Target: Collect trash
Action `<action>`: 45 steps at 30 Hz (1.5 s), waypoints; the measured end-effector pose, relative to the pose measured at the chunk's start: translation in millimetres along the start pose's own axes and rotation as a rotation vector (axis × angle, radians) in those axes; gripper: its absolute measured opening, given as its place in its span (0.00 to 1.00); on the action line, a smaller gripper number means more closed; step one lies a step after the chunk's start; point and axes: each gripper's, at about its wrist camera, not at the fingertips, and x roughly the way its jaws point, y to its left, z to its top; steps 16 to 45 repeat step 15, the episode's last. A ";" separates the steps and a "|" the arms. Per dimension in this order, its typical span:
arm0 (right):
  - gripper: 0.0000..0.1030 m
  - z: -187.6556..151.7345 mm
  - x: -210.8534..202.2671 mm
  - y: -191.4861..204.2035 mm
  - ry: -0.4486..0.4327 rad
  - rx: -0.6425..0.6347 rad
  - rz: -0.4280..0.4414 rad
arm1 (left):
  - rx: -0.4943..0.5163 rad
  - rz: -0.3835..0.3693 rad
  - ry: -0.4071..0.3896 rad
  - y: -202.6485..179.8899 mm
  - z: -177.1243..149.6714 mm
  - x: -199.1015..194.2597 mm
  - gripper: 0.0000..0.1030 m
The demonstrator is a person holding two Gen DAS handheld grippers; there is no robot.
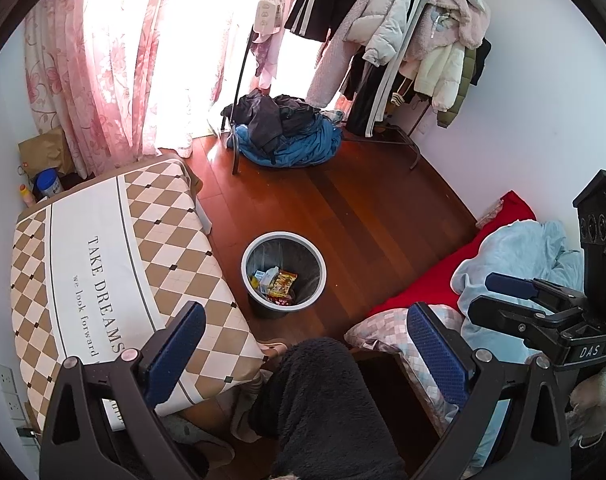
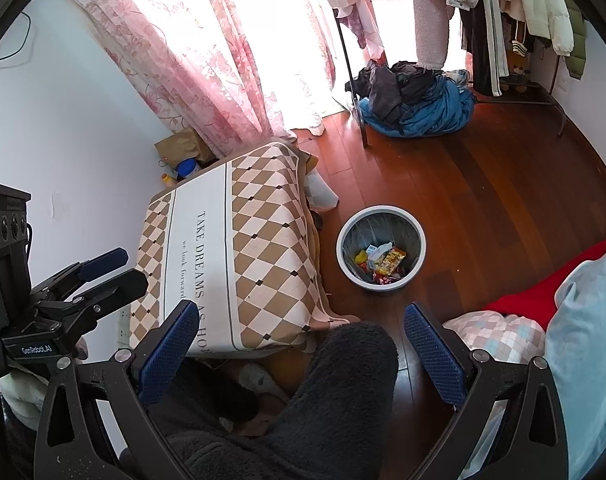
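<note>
On the wooden floor point(image 1: 363, 208), a bin point(image 1: 283, 240) holds wrappers point(image 1: 281, 282); left gripper point(image 1: 307, 344) and right gripper point(image 2: 303, 344) hover above, jaws wide apart, empty.

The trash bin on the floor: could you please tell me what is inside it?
The trash bin holds snack wrappers, a small white carton and something yellow, over a dark liner. Whatever lies beneath them is covered.

Open floor point(image 1: 383, 216) all around the bin point(image 1: 283, 268), wide toward the clothes pile point(image 1: 291, 136) and rack point(image 1: 383, 60). Narrow gap only on the left, where the tabletop point(image 1: 115, 264) edge hangs close. Straight above the bin, nothing in the way. Below, a dark fleece knee point(image 1: 319, 400) between both wide-spread tools. On the right, bedding point(image 1: 515, 256) at the floor edge.
</note>
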 end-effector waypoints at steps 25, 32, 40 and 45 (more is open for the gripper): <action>1.00 1.2 0.0 -0.9 0.003 -0.003 0.001 | -0.001 -0.017 -0.005 0.0 -0.5 0.5 1.00; 1.00 1.2 0.0 -0.9 0.003 -0.003 0.001 | -0.001 -0.017 -0.005 0.0 -0.5 0.5 1.00; 1.00 1.2 0.0 -0.9 0.003 -0.003 0.001 | -0.001 -0.017 -0.005 0.0 -0.5 0.5 1.00; 1.00 1.2 0.0 -0.9 0.003 -0.003 0.001 | -0.001 -0.017 -0.005 0.0 -0.5 0.5 1.00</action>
